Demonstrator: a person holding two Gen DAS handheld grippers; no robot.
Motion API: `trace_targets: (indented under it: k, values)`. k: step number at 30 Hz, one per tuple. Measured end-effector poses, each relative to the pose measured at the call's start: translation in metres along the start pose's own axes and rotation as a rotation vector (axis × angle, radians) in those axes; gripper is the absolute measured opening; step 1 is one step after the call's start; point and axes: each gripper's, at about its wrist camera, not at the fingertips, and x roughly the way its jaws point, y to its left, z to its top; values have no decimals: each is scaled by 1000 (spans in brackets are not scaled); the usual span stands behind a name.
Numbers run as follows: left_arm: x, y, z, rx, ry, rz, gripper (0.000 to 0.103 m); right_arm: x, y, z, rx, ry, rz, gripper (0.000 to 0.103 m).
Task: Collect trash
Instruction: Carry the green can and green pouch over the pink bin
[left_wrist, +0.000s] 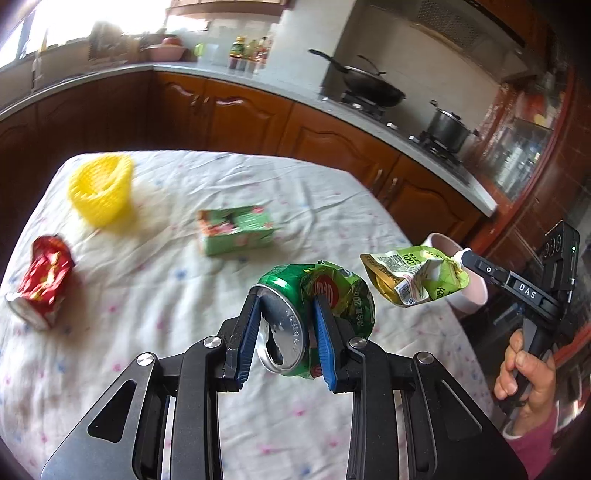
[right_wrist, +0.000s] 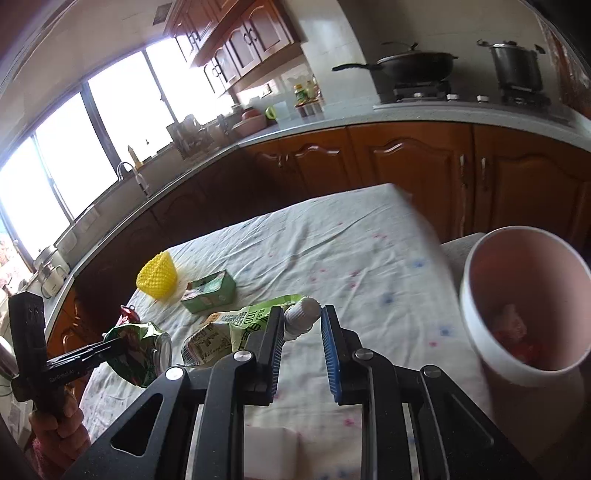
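My left gripper (left_wrist: 286, 297) is shut on a crushed green can (left_wrist: 314, 317) and holds it above the table; the can also shows in the right wrist view (right_wrist: 138, 354). My right gripper (right_wrist: 301, 314) is shut on the white cap of a green drink pouch (right_wrist: 236, 328), held in the air; the pouch also shows in the left wrist view (left_wrist: 415, 275). A pink bin (right_wrist: 524, 310) with some trash inside stands just right of the right gripper, at the table's right edge (left_wrist: 467, 288). A red crumpled packet (left_wrist: 42, 282), a green carton (left_wrist: 234, 230) and a yellow mesh cup (left_wrist: 101, 194) lie on the table.
The table (left_wrist: 184, 332) has a white flowered cloth. Brown kitchen cabinets (left_wrist: 240, 114) and a counter with a wok (left_wrist: 369, 86) and pot (left_wrist: 447, 127) run behind it. A person's hand (left_wrist: 528, 373) holds the right gripper's handle.
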Motion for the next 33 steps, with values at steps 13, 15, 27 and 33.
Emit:
trace_targets:
  k: [13, 15, 27, 33]
  values:
    - [28, -82, 26, 112, 7, -109, 27, -57, -55, 3, 56, -89, -101, 21]
    - [31, -94, 30, 123, 8, -125, 27, -63, -63, 4, 67, -100, -114, 21]
    - [60, -155, 48, 175, 32, -209, 27, -107, -116, 5, 138, -160, -220, 21]
    - [78, -189, 56, 212, 55, -239, 27, -119, -139, 6, 165, -172, -272, 21]
